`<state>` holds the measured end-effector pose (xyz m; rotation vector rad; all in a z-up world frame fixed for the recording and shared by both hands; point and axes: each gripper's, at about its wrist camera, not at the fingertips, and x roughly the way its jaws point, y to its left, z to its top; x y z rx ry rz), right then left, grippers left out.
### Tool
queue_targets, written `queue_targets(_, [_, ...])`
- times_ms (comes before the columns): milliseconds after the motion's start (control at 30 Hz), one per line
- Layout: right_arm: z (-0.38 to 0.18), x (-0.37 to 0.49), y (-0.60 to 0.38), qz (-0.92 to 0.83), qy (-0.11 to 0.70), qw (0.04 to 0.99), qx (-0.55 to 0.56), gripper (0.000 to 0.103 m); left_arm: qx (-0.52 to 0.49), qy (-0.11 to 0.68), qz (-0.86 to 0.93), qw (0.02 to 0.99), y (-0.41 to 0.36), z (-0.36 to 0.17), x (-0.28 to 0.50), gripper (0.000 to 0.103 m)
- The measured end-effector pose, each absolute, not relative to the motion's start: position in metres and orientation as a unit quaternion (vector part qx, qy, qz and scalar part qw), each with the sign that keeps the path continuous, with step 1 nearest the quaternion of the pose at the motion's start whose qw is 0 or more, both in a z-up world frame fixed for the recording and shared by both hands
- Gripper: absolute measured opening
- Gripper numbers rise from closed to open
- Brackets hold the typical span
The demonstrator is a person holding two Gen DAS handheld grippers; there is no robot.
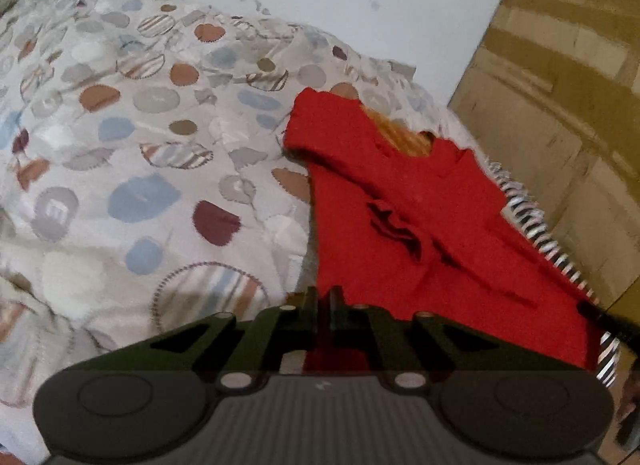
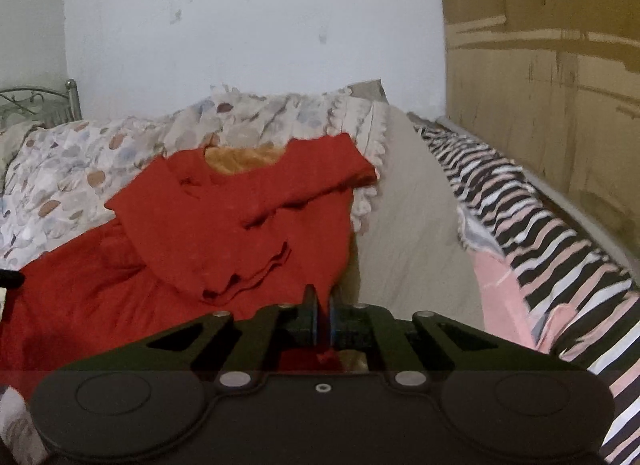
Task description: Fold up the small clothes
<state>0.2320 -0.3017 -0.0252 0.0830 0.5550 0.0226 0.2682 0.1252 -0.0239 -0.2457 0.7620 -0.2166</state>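
Note:
A small red garment (image 1: 400, 225) lies on the bed with its sleeves folded across the chest and an orange lining showing at the neck. It also shows in the right wrist view (image 2: 224, 225). My left gripper (image 1: 324, 297) is shut on the garment's near left hem. My right gripper (image 2: 322, 297) is shut on the near right hem edge. Red cloth shows between both pairs of fingers. The other gripper's tip shows at the right edge of the left wrist view (image 1: 608, 317).
A patterned quilt (image 1: 140, 145) with round patches covers the bed to the left. A striped pink, black and white blanket (image 2: 540, 233) lies along the right side. A beige sheet (image 2: 408, 225) lies between. A white wall (image 2: 240, 25) and brown cardboard (image 2: 540, 65) stand behind.

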Motion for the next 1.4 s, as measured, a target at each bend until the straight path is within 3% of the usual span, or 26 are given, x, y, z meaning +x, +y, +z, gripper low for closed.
queue_targets(233, [-0.051, 0.236, -0.305, 0.002, 0.311, 0.949, 0.056, 0.005, -0.072, 0.416, -0.094, 0.902, 0.112, -0.049, 0.282, 0.005])
queue_targets(333, [-0.049, 0.229, -0.304, 0.005, 0.305, 0.951, 0.046, 0.012, -0.070, 0.418, -0.103, 0.900, 0.111, -0.047, 0.280, 0.010])
queue_targets(367, [-0.046, 0.225, -0.302, 0.006, 0.300, 0.953, 0.036, 0.019, -0.070, 0.420, -0.104, 0.899, 0.111, -0.046, 0.280, 0.015])
queue_targets(433, [-0.040, 0.215, -0.298, 0.012, 0.289, 0.957, 0.011, 0.029, -0.068, 0.425, -0.100, 0.897, 0.111, -0.043, 0.278, 0.047])
queue_targets(500, [-0.035, 0.203, -0.294, 0.025, 0.277, 0.960, -0.016, 0.051, -0.067, 0.419, -0.094, 0.900, 0.111, -0.039, 0.274, 0.074])
queue_targets(667, [-0.030, 0.163, -0.273, 0.067, 0.250, 0.960, -0.105, 0.085, -0.054, 0.377, -0.090, 0.920, 0.107, -0.024, 0.259, 0.102])
queue_targets(700, [-0.031, 0.155, -0.268, 0.077, 0.246, 0.959, -0.121, 0.090, -0.051, 0.369, -0.087, 0.924, 0.105, -0.021, 0.256, 0.102])
queue_targets(833, [-0.039, 0.131, -0.244, 0.101, 0.232, 0.947, -0.196, 0.096, -0.029, 0.348, -0.081, 0.934, 0.093, -0.012, 0.250, 0.102])
queue_targets(1133, [-0.095, 0.124, -0.203, 0.046, 0.229, 0.896, -0.377, 0.096, 0.031, 0.316, -0.092, 0.944, 0.073, 0.002, 0.234, 0.103])
queue_targets(1400, [-0.103, 0.132, -0.194, 0.012, 0.186, 0.899, -0.396, 0.092, 0.047, 0.311, -0.099, 0.944, 0.071, 0.003, 0.226, 0.103])
